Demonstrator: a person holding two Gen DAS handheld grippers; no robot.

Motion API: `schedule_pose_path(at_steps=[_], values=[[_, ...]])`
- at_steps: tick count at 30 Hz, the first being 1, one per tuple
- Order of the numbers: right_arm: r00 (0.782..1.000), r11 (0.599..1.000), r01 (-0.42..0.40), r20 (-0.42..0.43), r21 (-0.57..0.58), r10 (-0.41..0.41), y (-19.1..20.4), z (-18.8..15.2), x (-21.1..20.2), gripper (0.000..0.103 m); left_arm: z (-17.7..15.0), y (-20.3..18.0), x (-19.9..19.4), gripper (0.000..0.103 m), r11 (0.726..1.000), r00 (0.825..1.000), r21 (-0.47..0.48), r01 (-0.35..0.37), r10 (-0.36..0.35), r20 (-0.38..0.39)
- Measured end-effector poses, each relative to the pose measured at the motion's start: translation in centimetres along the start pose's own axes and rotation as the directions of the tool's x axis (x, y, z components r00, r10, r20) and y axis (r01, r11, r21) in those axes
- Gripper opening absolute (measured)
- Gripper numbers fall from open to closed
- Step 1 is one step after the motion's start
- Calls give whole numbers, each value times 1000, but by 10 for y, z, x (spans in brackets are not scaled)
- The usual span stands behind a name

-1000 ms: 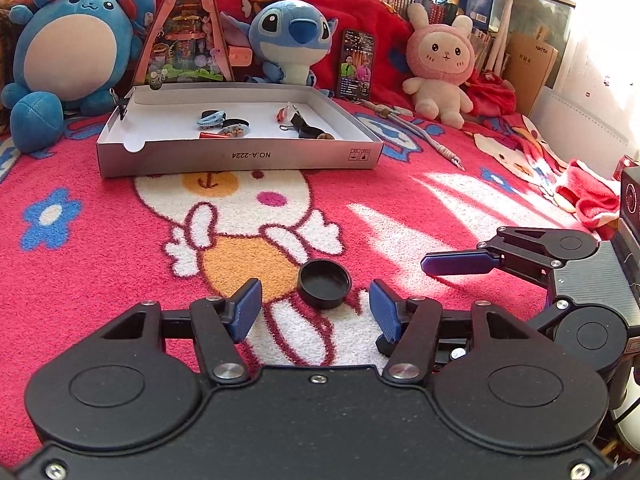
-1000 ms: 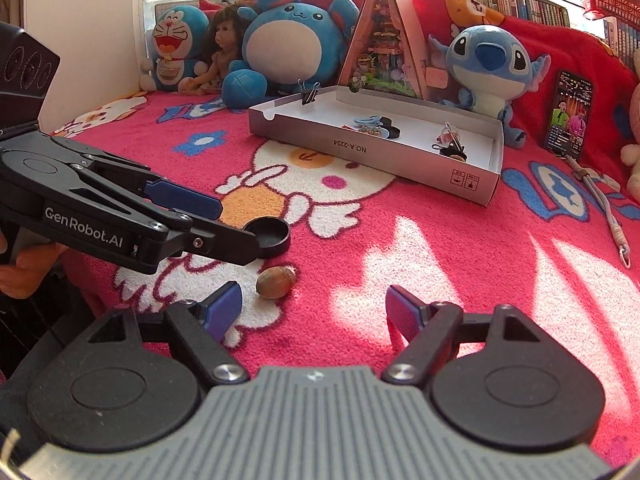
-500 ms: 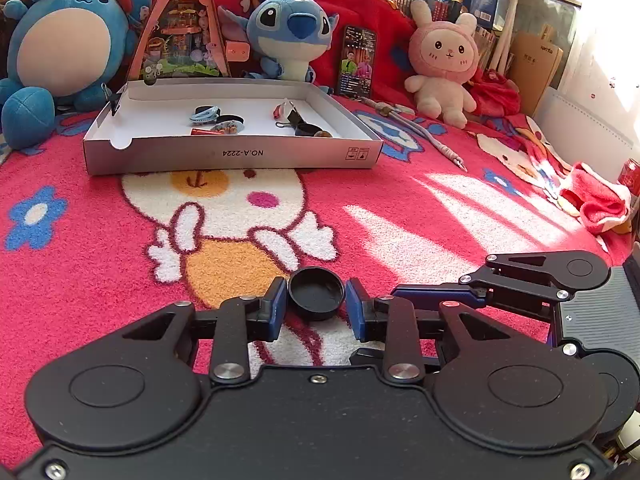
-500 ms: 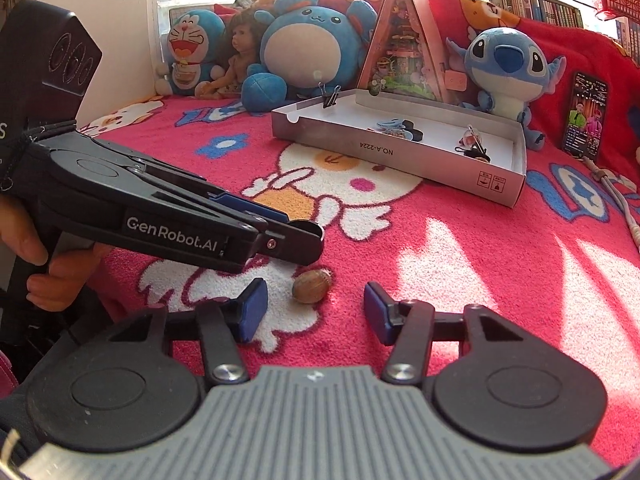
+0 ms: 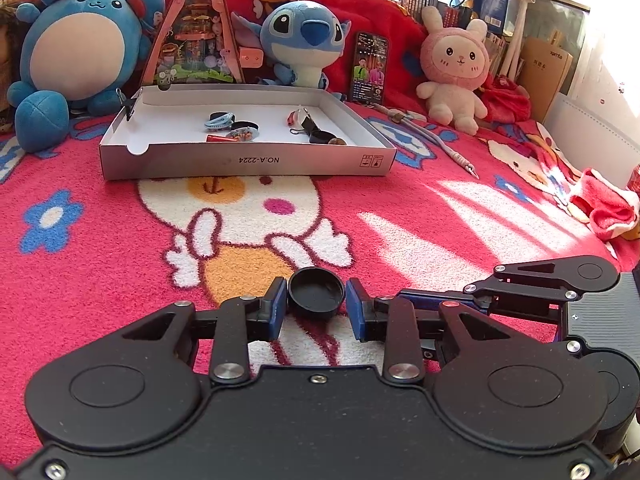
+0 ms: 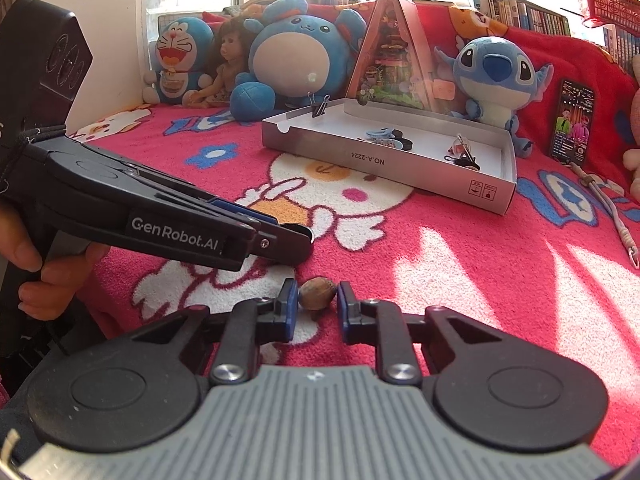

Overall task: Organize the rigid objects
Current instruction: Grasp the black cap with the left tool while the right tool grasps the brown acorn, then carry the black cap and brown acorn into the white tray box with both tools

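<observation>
On red blanket [image 5: 400, 208], left gripper [image 5: 317, 307] pinching black cap [image 5: 316, 293] between blue pads [image 5: 277, 311], cap opening up. Just right of it, right gripper [image 6: 317, 307] closed to a narrow gap around brown nut [image 6: 317, 291]; left pad touching nut, sliver of space at right pad, nut resting on blanket. Farther back, white tray [image 5: 248, 160] holding small items: blue band [image 5: 218, 121], red tube [image 5: 218, 139], dark strap [image 5: 316, 132]. Behind tray, plush toys against red backrest, among them Stitch [image 5: 302, 40] and pink bunny [image 5: 454, 68]
</observation>
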State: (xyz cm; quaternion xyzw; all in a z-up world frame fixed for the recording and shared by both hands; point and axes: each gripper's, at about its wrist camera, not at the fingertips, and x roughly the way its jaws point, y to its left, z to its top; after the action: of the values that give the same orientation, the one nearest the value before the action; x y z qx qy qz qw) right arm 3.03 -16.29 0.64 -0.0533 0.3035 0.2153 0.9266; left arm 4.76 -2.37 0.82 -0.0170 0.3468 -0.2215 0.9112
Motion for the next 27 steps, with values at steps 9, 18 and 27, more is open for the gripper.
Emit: schedule_pose_path(at_steps=[9,18,27], values=[[997,996,70,-12,60,-70,-11,7,6,25,3,2,2,31,1000,1000,-6,-26,26,8],[993,988,119,-30,94,-117,-17,13,14,25,7,6,6,30,998,998,-26,-54,54,10],[990,981,142,-35,134,-138,-25,19,19,25,12,7,9,30,997,997,-25,-74,75,24]])
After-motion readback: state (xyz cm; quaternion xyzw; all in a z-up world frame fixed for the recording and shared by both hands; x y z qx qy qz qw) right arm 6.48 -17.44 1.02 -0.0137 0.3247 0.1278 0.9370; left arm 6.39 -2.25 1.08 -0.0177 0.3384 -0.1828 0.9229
